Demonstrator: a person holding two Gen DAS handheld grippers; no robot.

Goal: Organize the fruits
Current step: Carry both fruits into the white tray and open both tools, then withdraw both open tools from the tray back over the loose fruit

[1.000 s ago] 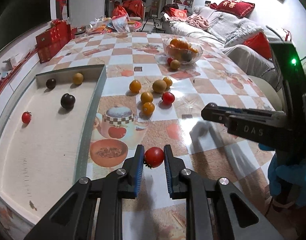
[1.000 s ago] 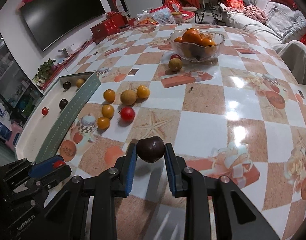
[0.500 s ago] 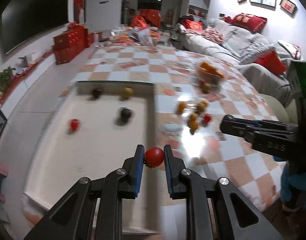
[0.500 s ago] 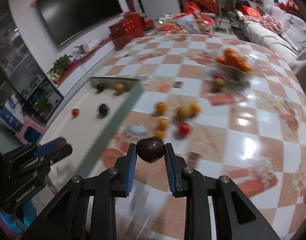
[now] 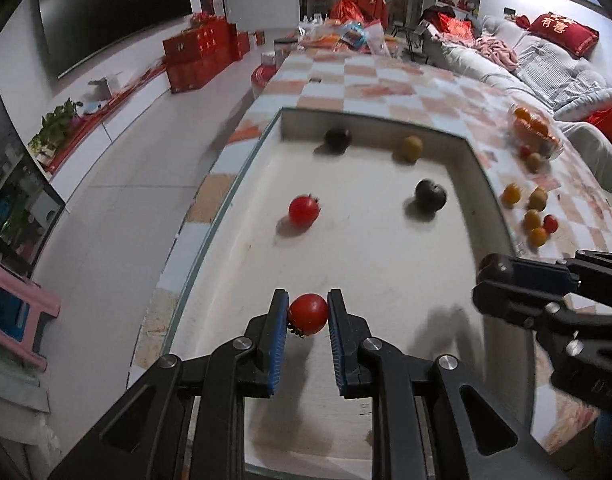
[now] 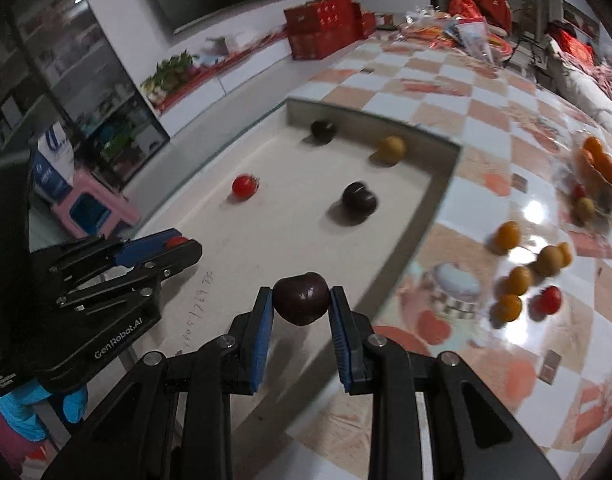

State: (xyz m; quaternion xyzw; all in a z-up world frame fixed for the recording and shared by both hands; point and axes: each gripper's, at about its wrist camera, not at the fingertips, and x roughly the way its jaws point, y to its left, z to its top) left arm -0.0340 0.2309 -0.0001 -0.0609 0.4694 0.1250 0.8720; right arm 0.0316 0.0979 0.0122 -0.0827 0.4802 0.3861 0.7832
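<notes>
My left gripper (image 5: 307, 312) is shut on a small red tomato (image 5: 308, 313), held above the near end of a white tray (image 5: 370, 280). My right gripper (image 6: 301, 300) is shut on a dark plum (image 6: 301, 298), over the tray's right rim (image 6: 416, 232); in the left wrist view it comes in from the right as the right gripper (image 5: 496, 276). In the tray lie a red tomato (image 5: 303, 210), two dark plums (image 5: 430, 195) (image 5: 338, 137) and a yellow-brown fruit (image 5: 410, 148). Loose orange, brown and red fruits (image 6: 522, 280) sit on the checkered table to the right.
A glass bowl of oranges (image 5: 534, 130) stands at the far right of the table (image 6: 486, 120). Red boxes (image 5: 201, 56) and a pink stool (image 5: 9, 316) are on the floor to the left. A sofa (image 5: 546, 72) runs behind the table. A blue-gloved hand (image 6: 29, 408) holds the left gripper.
Both grippers have swung left from over the checkered table to above the white tray, each still carrying its fruit. The loose fruits and the bowl now lie off to the right.
</notes>
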